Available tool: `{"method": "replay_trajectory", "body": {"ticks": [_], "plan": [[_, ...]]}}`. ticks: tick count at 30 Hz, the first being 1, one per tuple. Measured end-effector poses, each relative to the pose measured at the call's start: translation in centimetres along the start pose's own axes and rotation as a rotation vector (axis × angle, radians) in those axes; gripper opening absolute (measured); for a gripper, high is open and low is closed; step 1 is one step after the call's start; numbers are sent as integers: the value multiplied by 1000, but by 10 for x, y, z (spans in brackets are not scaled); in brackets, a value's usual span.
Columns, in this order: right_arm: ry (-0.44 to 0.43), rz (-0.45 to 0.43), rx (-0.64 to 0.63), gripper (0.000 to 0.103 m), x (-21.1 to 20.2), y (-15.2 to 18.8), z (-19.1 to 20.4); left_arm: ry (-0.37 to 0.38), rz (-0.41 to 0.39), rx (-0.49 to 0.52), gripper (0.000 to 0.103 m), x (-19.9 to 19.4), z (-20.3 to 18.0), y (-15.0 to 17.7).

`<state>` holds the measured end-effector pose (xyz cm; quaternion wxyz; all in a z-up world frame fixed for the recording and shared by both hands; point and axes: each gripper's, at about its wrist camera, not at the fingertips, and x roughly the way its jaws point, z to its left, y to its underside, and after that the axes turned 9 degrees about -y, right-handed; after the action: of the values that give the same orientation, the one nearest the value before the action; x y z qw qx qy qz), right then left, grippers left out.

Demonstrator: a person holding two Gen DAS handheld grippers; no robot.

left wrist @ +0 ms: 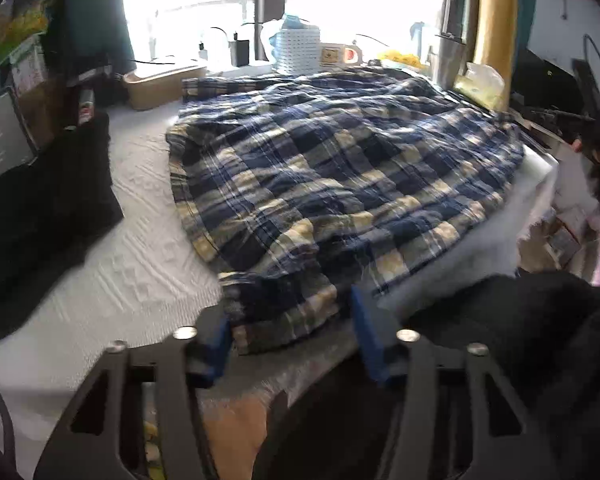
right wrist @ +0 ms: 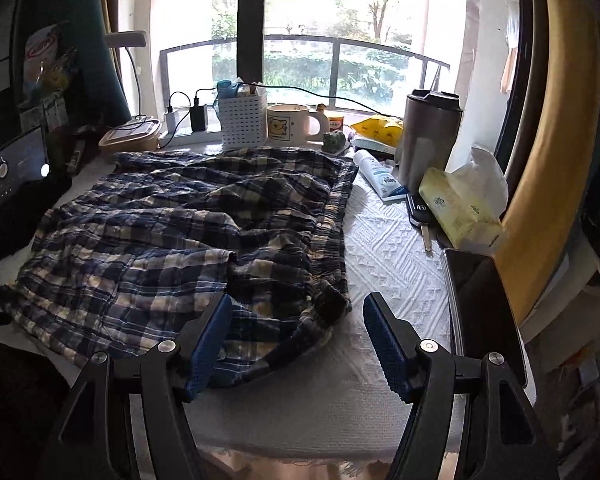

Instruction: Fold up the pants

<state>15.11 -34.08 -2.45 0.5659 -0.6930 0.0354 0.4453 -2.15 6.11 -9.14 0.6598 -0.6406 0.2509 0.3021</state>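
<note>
Blue, cream and yellow plaid pants point(left wrist: 332, 176) lie rumpled across a white textured cloth point(left wrist: 140, 248) on the table. My left gripper point(left wrist: 290, 320) is open, its blue fingers either side of the pants' near corner. In the right wrist view the pants point(right wrist: 172, 240) spread from centre to left, with the elastic waistband point(right wrist: 336, 216) running along their right edge. My right gripper point(right wrist: 298, 332) is open over the near waistband corner, its left finger over the fabric and its right finger above the white cloth point(right wrist: 392, 264).
A black garment point(left wrist: 44, 216) lies at the left. Along the window stand a white basket point(right wrist: 242, 122), a mug point(right wrist: 290, 124), a steel tumbler point(right wrist: 430, 136), a tube point(right wrist: 378, 176), a tissue pack point(right wrist: 460, 208), chargers and a lunch box point(right wrist: 130, 140). A dark tablet point(right wrist: 484, 308) lies at the right edge.
</note>
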Motion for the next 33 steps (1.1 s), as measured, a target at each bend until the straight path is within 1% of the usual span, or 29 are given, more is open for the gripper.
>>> {"method": "replay_trajectory", "body": {"ticks": [1,2,3,5,6,8,10,12,13,15,18,20,23,26,30,31,32,33], "plan": [[0,3,2,70,1,2,-1,3,4,-20,28,1,3,-2],[-1,6,5,70,3,3,-2,15,13,-36,16,2,5,-4],[-2,10,6,70,4,4,-3,29,17,-41,8,2,5,-5],[5,13,-5,70,6,7,-7,50,21,-30,6,1,1,-5],[12,14,-13,70,6,7,-9,85,27,-42,6,0,2,-6],[61,42,-21,70,11,9,-18,142,33,-108,4,-1,9,-8],[119,67,-21,70,15,11,-30,161,27,-172,4,-4,23,-12],[139,77,-28,70,17,13,-39,175,9,-218,4,-9,35,-17],[150,81,-36,70,18,14,-44,171,-9,-233,4,-14,40,-21],[161,91,-62,70,19,16,-48,140,-43,-228,4,-20,44,-30],[173,126,-151,70,26,21,-43,117,-60,-228,4,-23,48,-36],[147,157,-225,70,34,27,-30,101,-58,-224,4,-21,48,-40],[129,148,-345,70,41,32,-6,91,-64,-214,4,-22,49,-45],[113,117,-399,70,47,29,9,83,-70,-203,4,-24,48,-48],[99,107,-442,69,57,24,16,76,-61,-198,4,-24,50,-46],[89,104,-452,64,59,23,17,78,-58,-198,4,-25,49,-45],[77,104,-455,47,61,21,18,83,-53,-195,4,-24,49,-44],[82,99,-456,43,62,21,19,89,-49,-189,4,-24,48,-44]]}}
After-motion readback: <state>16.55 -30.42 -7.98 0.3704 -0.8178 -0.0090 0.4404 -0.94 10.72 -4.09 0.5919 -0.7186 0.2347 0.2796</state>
